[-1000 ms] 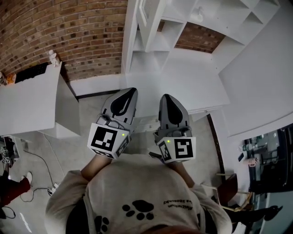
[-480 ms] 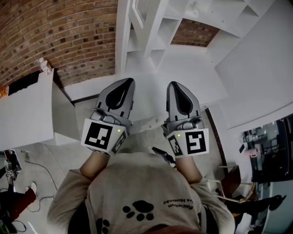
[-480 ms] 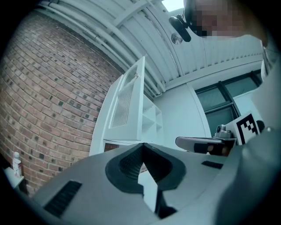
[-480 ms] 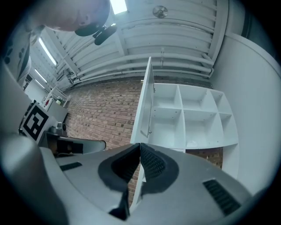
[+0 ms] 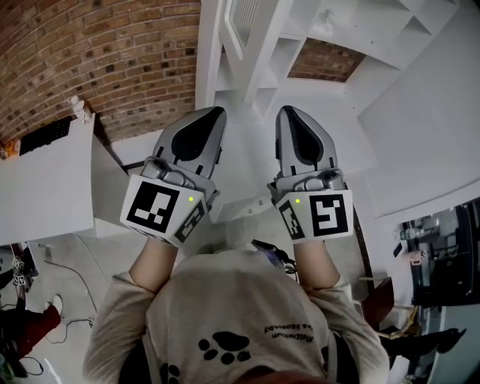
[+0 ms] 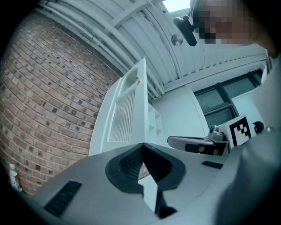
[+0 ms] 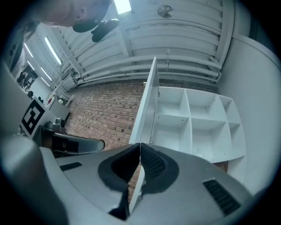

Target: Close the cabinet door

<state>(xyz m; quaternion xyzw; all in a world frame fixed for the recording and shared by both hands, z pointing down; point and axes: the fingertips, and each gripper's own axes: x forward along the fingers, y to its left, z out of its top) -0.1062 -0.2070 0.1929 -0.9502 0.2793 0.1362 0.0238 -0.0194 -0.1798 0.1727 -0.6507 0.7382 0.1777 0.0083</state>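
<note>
White louvred cabinet door [image 5: 241,22] seen swung open. Left gripper [image 5: 216,112] and right gripper [image 5: 288,112] held side by side, fingers clenched, empty.

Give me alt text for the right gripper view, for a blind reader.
The right gripper, shut and empty, points at the edge of an open white cabinet door. White shelves lie right of the door, a brick wall left.

The left gripper [image 5: 215,112] and the right gripper [image 5: 287,111] have risen and moved forward, nearer the open cabinet door [image 5: 251,37].
</note>
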